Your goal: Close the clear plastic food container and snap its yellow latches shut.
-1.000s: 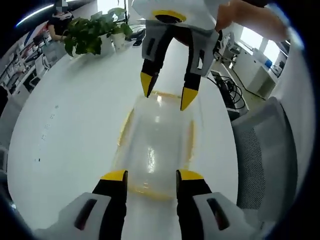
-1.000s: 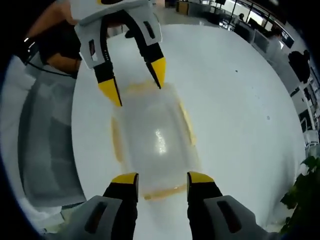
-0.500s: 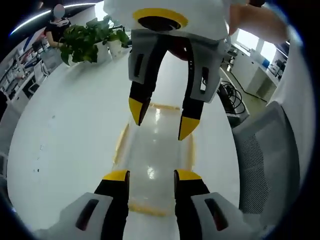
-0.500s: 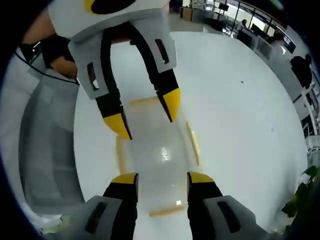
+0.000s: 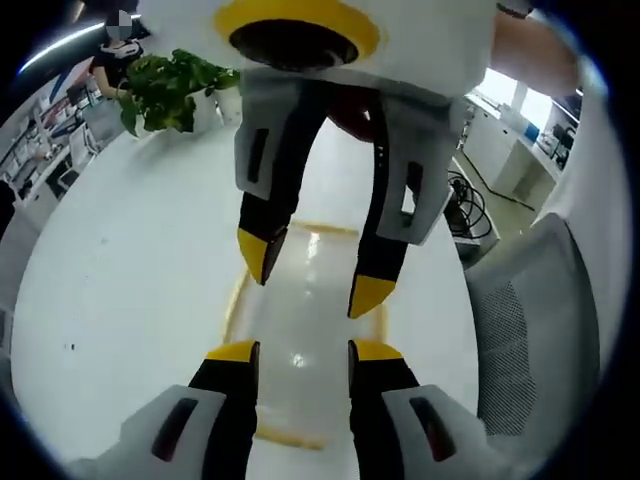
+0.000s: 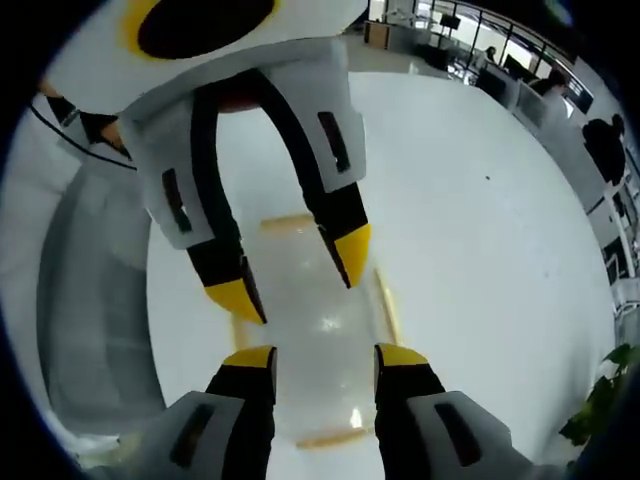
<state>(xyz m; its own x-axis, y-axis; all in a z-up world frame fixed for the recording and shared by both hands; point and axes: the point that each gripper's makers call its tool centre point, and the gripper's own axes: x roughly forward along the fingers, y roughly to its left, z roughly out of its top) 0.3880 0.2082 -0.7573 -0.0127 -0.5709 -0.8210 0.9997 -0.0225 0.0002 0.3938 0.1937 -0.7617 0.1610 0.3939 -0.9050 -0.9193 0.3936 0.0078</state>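
A clear plastic food container [image 5: 303, 318] with its lid on lies on the white table [image 5: 120, 260], its yellow latches [image 5: 237, 296] along the edges. My left gripper [image 5: 304, 352] is open over the container's near end. Opposite it, my right gripper [image 5: 316, 277] hangs open above the container's middle, with nothing between its fingers. In the right gripper view, the container [image 6: 312, 300] lies under both grippers, with a yellow latch [image 6: 386, 306] at its side. My right gripper [image 6: 325, 357] is open there and the left gripper [image 6: 295, 275] points toward it, close above the lid.
A potted plant [image 5: 165, 85] stands at the table's far side. A grey mesh chair [image 5: 520, 340] sits by the table edge and shows again as a chair [image 6: 90, 330]. A person's arm [image 5: 530, 40] holds the right gripper. Desks and people fill the office behind.
The two grippers have drawn closer to each other over the container and loom larger in each view. Their jaws stay open. The container has not moved.
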